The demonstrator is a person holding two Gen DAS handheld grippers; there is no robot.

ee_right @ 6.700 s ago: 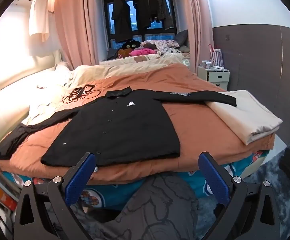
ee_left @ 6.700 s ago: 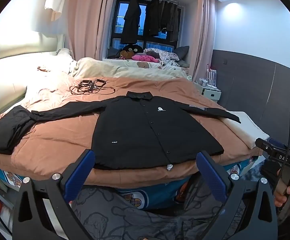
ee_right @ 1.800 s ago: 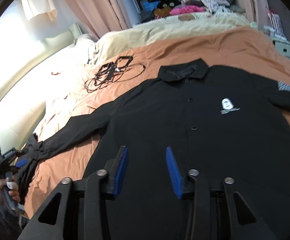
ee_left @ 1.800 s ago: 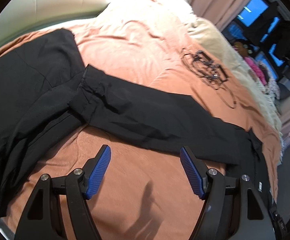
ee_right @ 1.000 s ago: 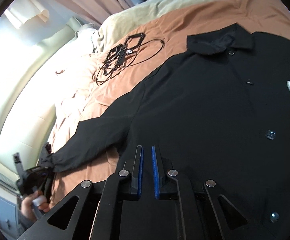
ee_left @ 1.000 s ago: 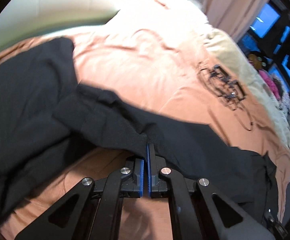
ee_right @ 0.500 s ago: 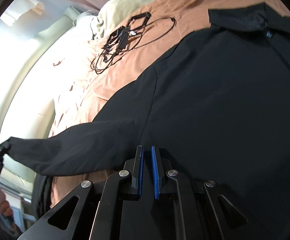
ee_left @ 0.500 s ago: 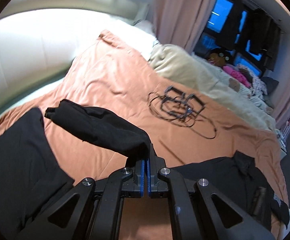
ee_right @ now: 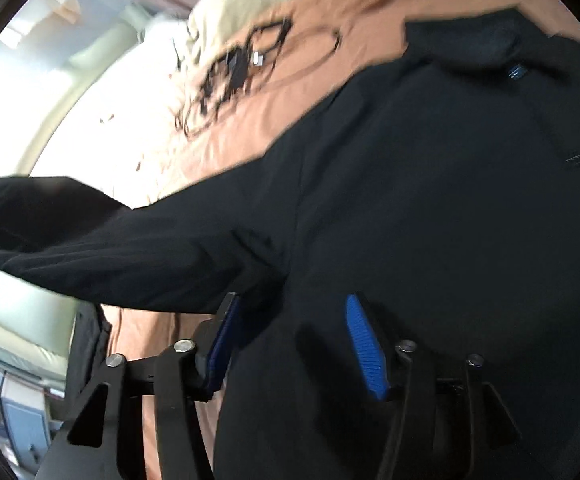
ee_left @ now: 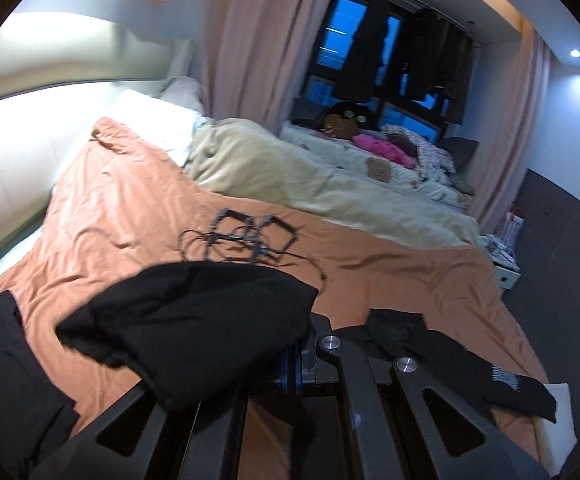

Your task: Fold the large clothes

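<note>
A large black jacket [ee_right: 429,200] lies face up on the orange bedspread [ee_left: 130,216]. My left gripper [ee_left: 291,364] is shut on the jacket's left sleeve [ee_left: 194,320] and holds it lifted above the bed, the cuff drooping over the fingers. In the right wrist view that sleeve [ee_right: 130,244] stretches out to the left, raised off the bed. My right gripper [ee_right: 290,344] is open, its blue pads just above the jacket body near the armpit. The collar [ee_right: 473,44] is at the upper right. The far sleeve [ee_left: 489,380] lies flat on the bed.
A tangle of black cables [ee_left: 246,240] lies on the bedspread beyond the jacket. A cream duvet [ee_left: 309,176] is bunched at the back. A second dark garment [ee_left: 6,380] hangs at the left bed edge. A bedside cabinet [ee_left: 501,268] stands at the right.
My left gripper has lifted the sleeve higher and carried it toward the jacket body. My right gripper, shut on the jacket half a second ago, has opened.
</note>
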